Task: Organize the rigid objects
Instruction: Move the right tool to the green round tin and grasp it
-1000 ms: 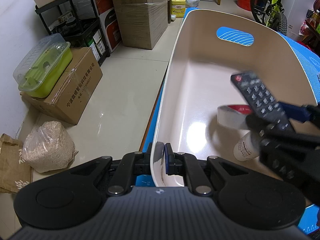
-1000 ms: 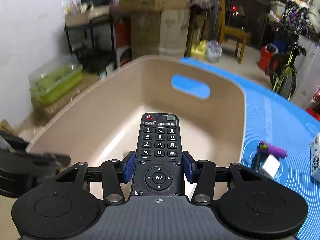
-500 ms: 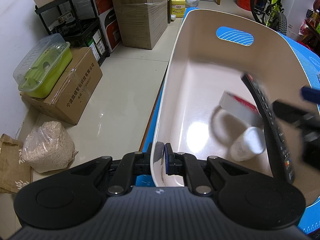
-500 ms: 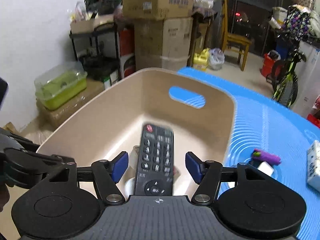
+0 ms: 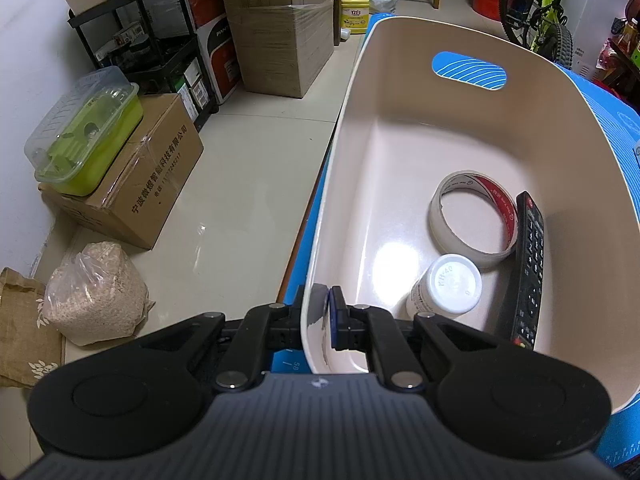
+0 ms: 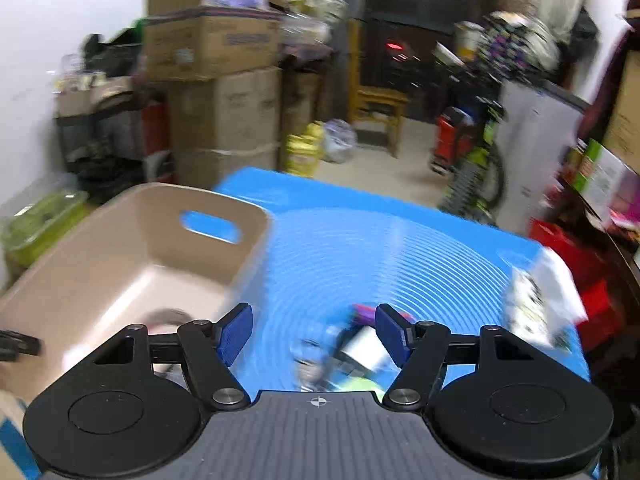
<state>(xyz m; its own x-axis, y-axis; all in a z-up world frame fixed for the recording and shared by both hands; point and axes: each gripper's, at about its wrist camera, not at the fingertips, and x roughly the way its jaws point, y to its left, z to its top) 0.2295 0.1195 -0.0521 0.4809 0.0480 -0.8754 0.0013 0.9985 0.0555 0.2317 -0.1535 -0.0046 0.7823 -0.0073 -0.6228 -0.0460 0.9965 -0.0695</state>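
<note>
Three stiff items, remote (image 5: 529, 264) included, lie by the bin's (image 5: 348, 128) right wall; your left gripper (image 5: 320, 312) pinches its near rim, right gripper (image 6: 316, 332) wide, empty. Grip light, slippery toys (image 6: 360, 344) across flat sides.

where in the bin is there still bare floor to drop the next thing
Bare floor runs along the bin's left wall and up to the far end under the handle slot. The near right corner is crowded: tape roll, white bottle and remote sit packed together. The left gripper clamps the near rim.
</note>
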